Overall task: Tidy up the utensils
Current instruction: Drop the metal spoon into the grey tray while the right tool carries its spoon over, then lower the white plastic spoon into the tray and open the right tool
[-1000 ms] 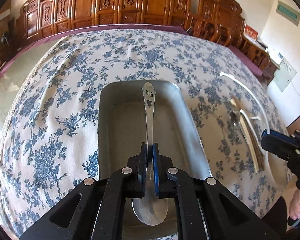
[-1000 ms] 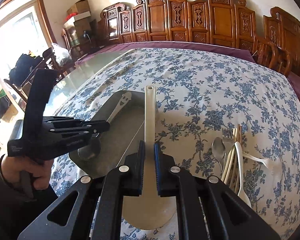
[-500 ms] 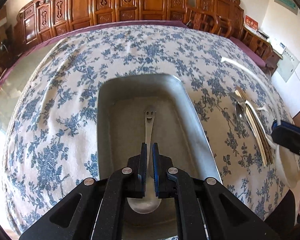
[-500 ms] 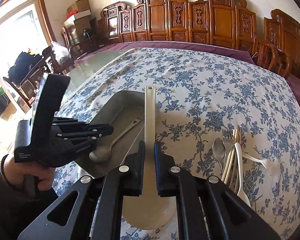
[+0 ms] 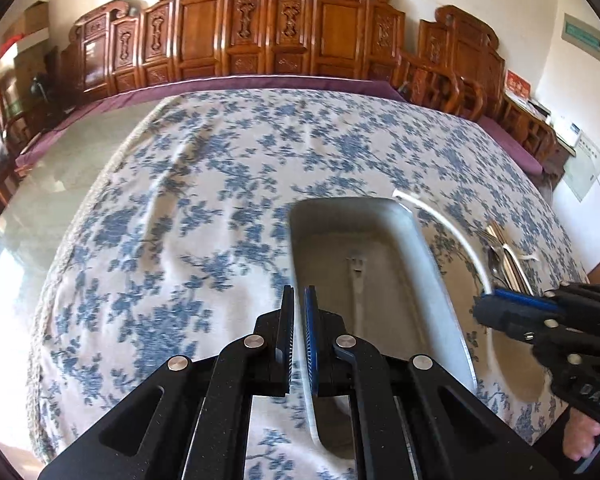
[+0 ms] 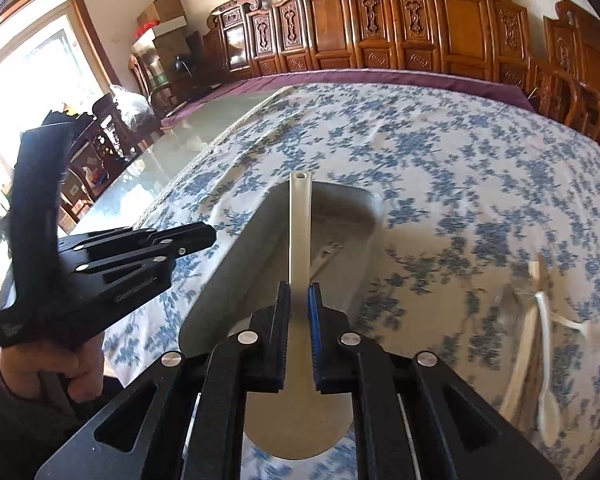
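A grey metal tray [image 5: 440,280] lies on the flowered tablecloth; it also shows in the right wrist view [image 6: 236,256]. A steel spoon with a smiley-face handle [image 5: 356,276] lies inside it, free of any gripper. My left gripper [image 5: 298,304] is empty, its jaws close together, over the tray's left rim. My right gripper [image 6: 299,300] is shut on a cream rice paddle [image 6: 299,240] held over the tray. The right gripper [image 5: 496,304] and the paddle's thin edge [image 5: 452,232] show in the left wrist view.
A pile of loose utensils [image 6: 536,320], with a white plastic spoon and chopsticks, lies right of the tray; it also shows in the left wrist view [image 5: 508,256]. Carved wooden chairs [image 5: 284,32] line the far side. Bare glass tabletop [image 6: 140,188] lies left of the cloth.
My left gripper has let go of the smiley spoon, which now lies in the tray, and has moved left. My right gripper has carried the paddle left, over the tray.
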Available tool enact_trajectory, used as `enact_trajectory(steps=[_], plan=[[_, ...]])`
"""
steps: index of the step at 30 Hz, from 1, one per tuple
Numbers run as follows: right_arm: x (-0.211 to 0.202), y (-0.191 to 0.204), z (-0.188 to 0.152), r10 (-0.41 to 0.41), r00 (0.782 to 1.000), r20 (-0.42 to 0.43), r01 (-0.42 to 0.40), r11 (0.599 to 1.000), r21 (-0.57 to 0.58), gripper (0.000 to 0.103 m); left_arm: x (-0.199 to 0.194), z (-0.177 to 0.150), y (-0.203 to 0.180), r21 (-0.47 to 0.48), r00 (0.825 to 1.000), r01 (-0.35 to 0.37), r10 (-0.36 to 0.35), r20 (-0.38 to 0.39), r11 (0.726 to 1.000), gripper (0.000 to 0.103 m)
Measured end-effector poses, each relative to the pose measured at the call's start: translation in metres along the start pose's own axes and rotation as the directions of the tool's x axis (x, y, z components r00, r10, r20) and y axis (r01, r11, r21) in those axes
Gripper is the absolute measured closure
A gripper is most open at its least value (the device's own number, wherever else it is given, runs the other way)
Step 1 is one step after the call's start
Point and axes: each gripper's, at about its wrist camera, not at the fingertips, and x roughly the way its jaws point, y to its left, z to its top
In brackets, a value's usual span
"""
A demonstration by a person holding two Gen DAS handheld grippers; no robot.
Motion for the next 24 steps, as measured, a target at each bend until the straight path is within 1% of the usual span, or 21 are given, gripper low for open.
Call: enact_trajectory(steps=[6, 10, 13, 18, 20, 24], plan=[[0.038, 0.002, 0.004, 0.009, 0.999, -0.053, -0.005, 0.997, 0.074, 0.092, -0.005, 0.002, 0.019, -0.043, 1.0, -0.009, 0.01, 0.02, 0.999, 0.099], [0.055, 0.005, 0.004, -0.005, 0.997, -0.075, 0.011, 0.997, 0.078, 0.091, -0.007, 0.003, 0.021, -0.045, 1.0, -0.011, 0.012, 0.024, 0.999, 0.098], [0.061, 0.007, 0.003, -0.018, 0.997, -0.079, 0.024, 0.997, 0.069, 0.089, -0.007, 0.004, 0.019, -0.04, 1.0, -0.011, 0.012, 0.026, 0.999, 0.098], [0.055, 0.006, 0.004, -0.005, 0.998, -0.058, 0.008, 0.999, 0.051, 0.089, -0.007, 0.005, 0.016, -0.041, 1.0, -0.002, 0.003, 0.031, 0.999, 0.099], [0.045, 0.002, 0.004, -0.001, 0.999, -0.035, 0.003, 0.999, 0.047, 0.089, -0.008, 0.005, 0.012, -0.037, 0.999, 0.005, -0.004, 0.035, 0.999, 0.098], [0.01, -0.011, 0.001, -0.038, 0.999, 0.021, 0.038, 0.999, 0.017, 0.089, -0.008, 0.005, 0.0, -0.023, 0.999, 0.02, -0.019, 0.039, 1.0, 0.098]])
